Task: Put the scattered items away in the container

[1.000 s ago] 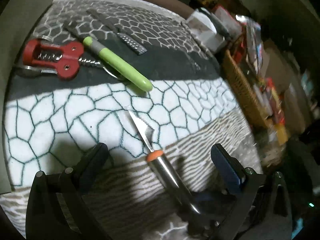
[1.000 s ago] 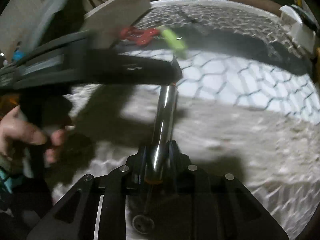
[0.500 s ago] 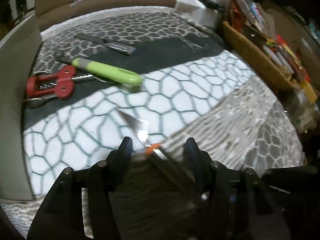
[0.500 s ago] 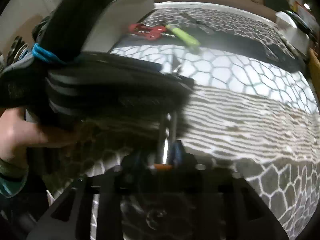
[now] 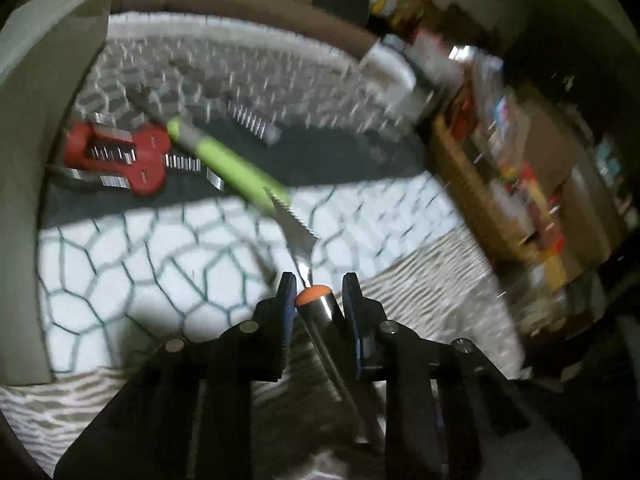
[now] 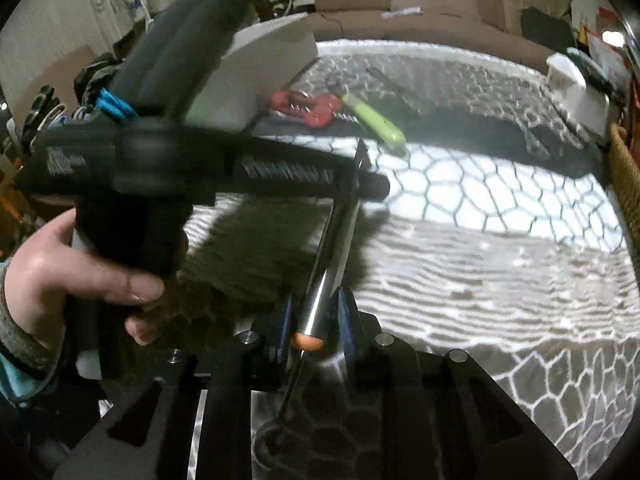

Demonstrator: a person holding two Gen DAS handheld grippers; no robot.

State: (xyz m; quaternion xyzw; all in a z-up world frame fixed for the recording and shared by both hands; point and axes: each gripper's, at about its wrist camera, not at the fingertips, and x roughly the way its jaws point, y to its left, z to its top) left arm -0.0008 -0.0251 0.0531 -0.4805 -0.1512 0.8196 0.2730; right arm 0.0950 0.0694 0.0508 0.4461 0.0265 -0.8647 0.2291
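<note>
A steel-handled carving tool with orange collars is held off the patterned rug by both grippers. My left gripper is closing, its pads pressing the handle just behind the serrated blade. My right gripper is also closing and grips the tool at its wire-loop end. In the right wrist view the left gripper crosses from the left, held by a hand. A red corkscrew, a green-handled tool and a slim grater lie on the rug beside the grey container.
A wicker basket packed with goods stands off the rug's right edge, with a white tub behind it. A brown sofa runs along the far side. The container's wall rises at the left.
My left gripper has gone from wide open to shut on the tool's handle. The tool has come up off the rug, and its blade now reaches the green handle's tip.
</note>
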